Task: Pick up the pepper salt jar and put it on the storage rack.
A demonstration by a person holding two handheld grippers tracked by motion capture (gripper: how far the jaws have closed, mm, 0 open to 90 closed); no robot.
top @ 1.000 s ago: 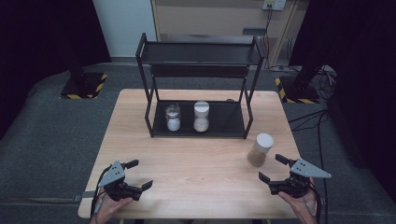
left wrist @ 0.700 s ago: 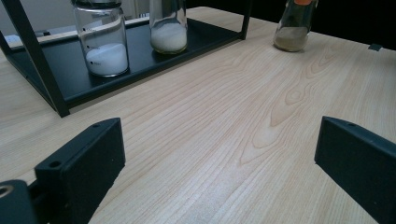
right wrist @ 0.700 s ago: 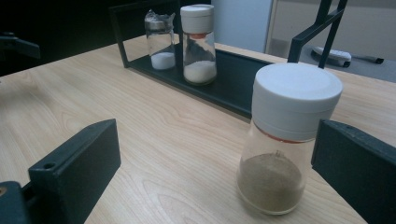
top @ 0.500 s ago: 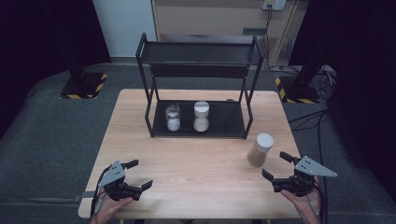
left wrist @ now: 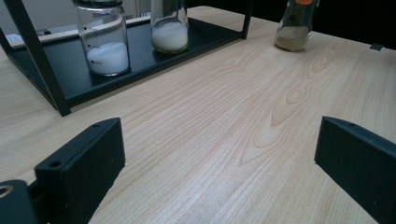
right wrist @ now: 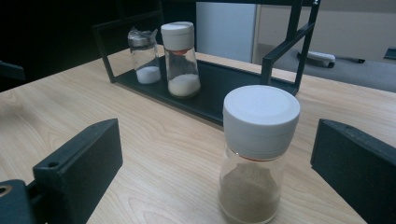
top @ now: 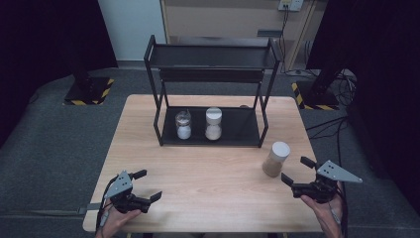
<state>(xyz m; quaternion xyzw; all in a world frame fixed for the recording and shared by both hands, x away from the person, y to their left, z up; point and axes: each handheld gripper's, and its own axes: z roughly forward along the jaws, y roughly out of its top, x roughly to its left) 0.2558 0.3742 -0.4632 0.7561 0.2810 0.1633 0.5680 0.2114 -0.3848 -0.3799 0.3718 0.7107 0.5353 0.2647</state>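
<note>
A glass jar with a white lid and brown powder [top: 275, 158] [right wrist: 254, 154] stands upright on the table, right of the black rack [top: 210, 79]. My right gripper [top: 296, 171] is open just right of and nearer than this jar, its jaws wide and pointing at it; the jar sits ahead between them, untouched. On the rack's bottom shelf stand a foil-topped jar of white powder [top: 183, 124] [left wrist: 103, 39] and a white-lidded jar [top: 213, 123] [right wrist: 180, 58]. My left gripper [top: 146, 185] is open near the table's front left, nothing between its jaws.
The wooden table [top: 208, 198] has bare room between the grippers and the rack. The rack's top shelf [top: 213, 55] is black with raised rims. Dark floor, cables and stand bases with yellow-black tape [top: 86, 91] surround the table.
My right gripper has shifted slightly right and forward beside the brown-powder jar. The left gripper and the jars have stayed put.
</note>
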